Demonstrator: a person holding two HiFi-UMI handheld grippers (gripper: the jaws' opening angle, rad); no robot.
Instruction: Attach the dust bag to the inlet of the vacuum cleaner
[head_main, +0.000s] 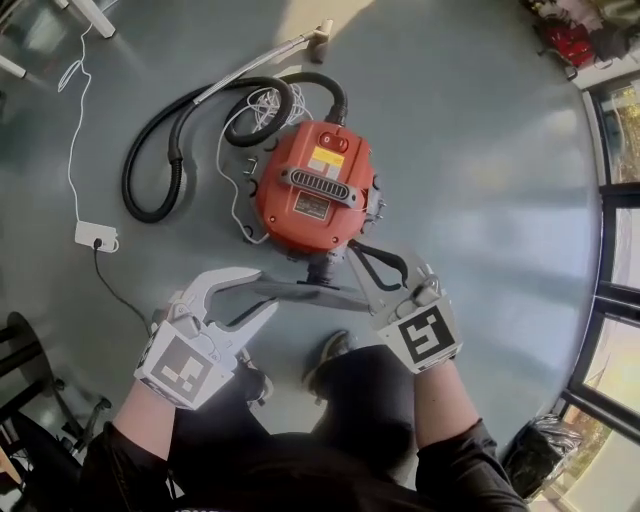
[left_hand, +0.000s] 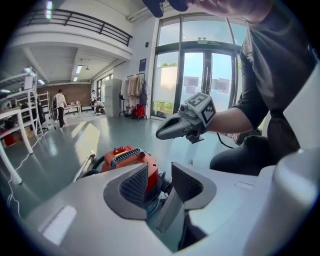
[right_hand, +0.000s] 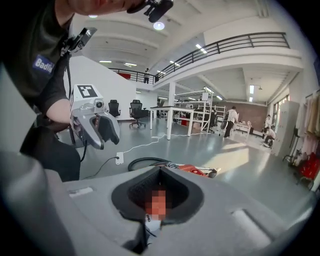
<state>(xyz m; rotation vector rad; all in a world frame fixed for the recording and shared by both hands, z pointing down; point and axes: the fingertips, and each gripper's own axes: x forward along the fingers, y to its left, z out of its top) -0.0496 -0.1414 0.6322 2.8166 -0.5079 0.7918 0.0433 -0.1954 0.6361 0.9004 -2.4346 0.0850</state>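
The red vacuum cleaner (head_main: 312, 190) lies on the grey floor, its inlet end toward me. Just in front of it hangs a flat grey dust bag piece (head_main: 300, 291), spanning between both grippers. My left gripper (head_main: 268, 292) is at its left end, jaws apart. In the left gripper view the grey edge (left_hand: 170, 212) stands between the pads, leaning on the right one with a gap beside the left pad. My right gripper (head_main: 368, 285) is at the right end, its jaws closed together, with a pale piece (right_hand: 150, 223) pinched low between them. The vacuum (right_hand: 197, 171) shows beyond.
A black hose (head_main: 160, 160) loops left of the vacuum, with a white cable and power strip (head_main: 95, 236) farther left. My shoes (head_main: 330, 350) stand just behind the bag. Glass doors (left_hand: 200, 80) and tables (right_hand: 170, 115) lie far off, with people in the distance.
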